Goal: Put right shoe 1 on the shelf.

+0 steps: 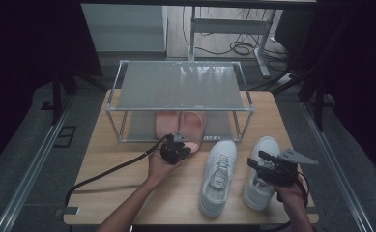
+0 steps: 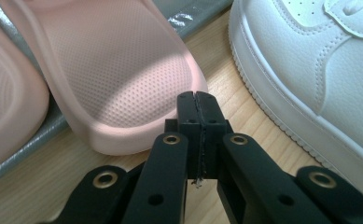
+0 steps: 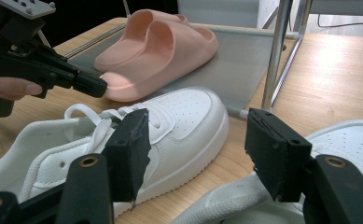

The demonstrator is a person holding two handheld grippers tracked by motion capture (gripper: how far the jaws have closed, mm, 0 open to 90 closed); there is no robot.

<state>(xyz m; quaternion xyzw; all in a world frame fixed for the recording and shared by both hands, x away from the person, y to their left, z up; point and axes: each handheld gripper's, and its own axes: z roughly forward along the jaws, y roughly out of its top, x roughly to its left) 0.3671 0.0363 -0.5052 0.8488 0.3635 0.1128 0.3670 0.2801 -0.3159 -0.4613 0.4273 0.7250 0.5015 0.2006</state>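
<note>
Two pink slippers (image 1: 180, 124) lie side by side on the lower shelf of a metal shoe rack (image 1: 115, 104). The near end of one slipper (image 2: 123, 70) sticks out over the shelf's front edge. My left gripper (image 2: 198, 100) is shut with nothing between its jaws, and its tips rest against that near end; it also shows in the high view (image 1: 184, 145) and the right gripper view (image 3: 100, 85). Two white sneakers (image 1: 218, 176) (image 1: 260, 174) stand on the table in front of the rack. My right gripper (image 3: 200, 144) is open just above the right sneaker (image 3: 356, 140), pointing over the left one (image 3: 170, 121).
The rack's top shelf (image 1: 180, 87) is a bare mesh panel. A rack leg (image 3: 275, 56) stands beside the sneakers. The wooden table (image 1: 113, 179) has free room on its left half, crossed by the left gripper's cable (image 1: 108, 171).
</note>
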